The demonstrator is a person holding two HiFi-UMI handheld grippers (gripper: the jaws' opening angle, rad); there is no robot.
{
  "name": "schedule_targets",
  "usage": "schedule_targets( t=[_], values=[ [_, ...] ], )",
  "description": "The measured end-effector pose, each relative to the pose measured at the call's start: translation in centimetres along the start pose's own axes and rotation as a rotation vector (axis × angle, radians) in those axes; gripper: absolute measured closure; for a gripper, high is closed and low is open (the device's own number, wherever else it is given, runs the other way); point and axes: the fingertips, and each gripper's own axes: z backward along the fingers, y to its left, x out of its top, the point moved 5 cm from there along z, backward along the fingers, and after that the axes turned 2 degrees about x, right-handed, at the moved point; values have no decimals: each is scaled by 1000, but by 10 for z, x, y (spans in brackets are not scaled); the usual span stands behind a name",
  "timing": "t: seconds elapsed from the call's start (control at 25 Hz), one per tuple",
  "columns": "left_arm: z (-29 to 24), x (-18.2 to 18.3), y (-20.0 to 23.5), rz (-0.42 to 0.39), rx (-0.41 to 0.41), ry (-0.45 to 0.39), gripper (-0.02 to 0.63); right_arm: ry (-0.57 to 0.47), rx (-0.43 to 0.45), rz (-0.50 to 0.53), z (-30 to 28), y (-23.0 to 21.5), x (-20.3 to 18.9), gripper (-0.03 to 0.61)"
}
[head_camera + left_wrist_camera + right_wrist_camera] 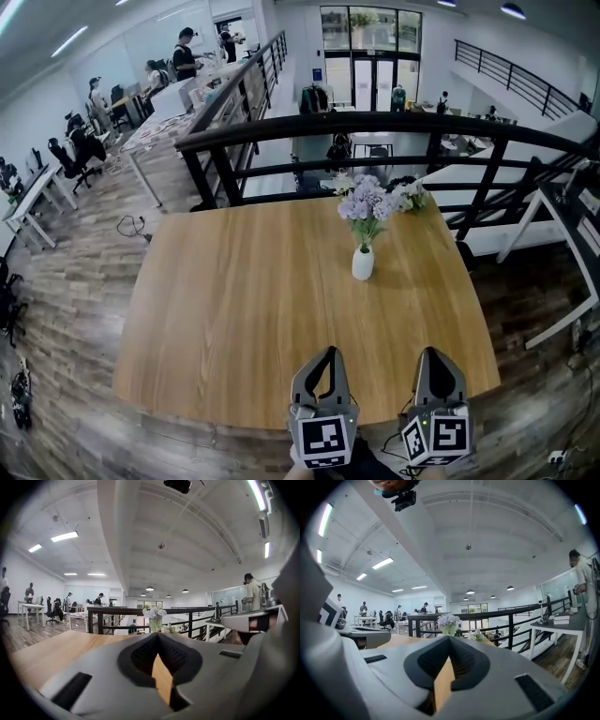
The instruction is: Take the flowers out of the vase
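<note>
The white vase [363,263] stood upright on the wooden tabletop [234,309], toward its far right part, with the pale purple flowers [367,204] standing in its neck. Just behind it, at the tabletop's far edge, some loose blooms [405,194] lay close to the black railing [281,131] that ran along the far side.

Both tools sat at the near edge, side by side and well apart from the vase. The left hand-held gripper [324,354] had its jaws pressed together with nothing between them. The right hand-held gripper [437,356] was pressed together and empty too. A stretch of bare wood lay between them and the vase. In both gripper views the flowers showed straight ahead, just above the joined jaw tips.

To the right of the tabletop stood a white desk [555,626] with a person beside it. At the far left, people [186,54] stood by desks, with office chairs [80,150] nearer. A cable [131,228] lay on the wooden floor left of the tabletop.
</note>
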Motion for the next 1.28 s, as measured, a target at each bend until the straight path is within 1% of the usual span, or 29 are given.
schedule_targets(
  t=[0.12,0.32,0.52,0.72,0.92,1.04,1.08,1.12,1.28],
  values=[
    [-19,2,-5,13,15,18,586,2,22,8,-18,-10,3,577],
    [-44,3,-9,7,45,8,586,8,63,3,-44,-23,2,577],
    [-55,2,-7,7,71,22,586,16,100,-27,-63,-25,-5,577],
    [-56,0,2,3,100,37,586,35,132,-31,-78,-19,-7,577],
    [-63,-5,15,-2,111,47,586,51,141,-31,-94,-10,-11,577],
    [-74,-5,22,5,107,64,586,63,133,-36,-111,-8,-12,577],
    [-79,-5,24,6,105,69,586,66,130,-37,-117,-7,-12,565],
    [-85,-5,27,2,102,65,586,70,129,-36,-123,-7,-12,556],
    [-102,-3,41,-5,94,52,586,79,133,-50,-146,-2,-10,557]
  ],
)
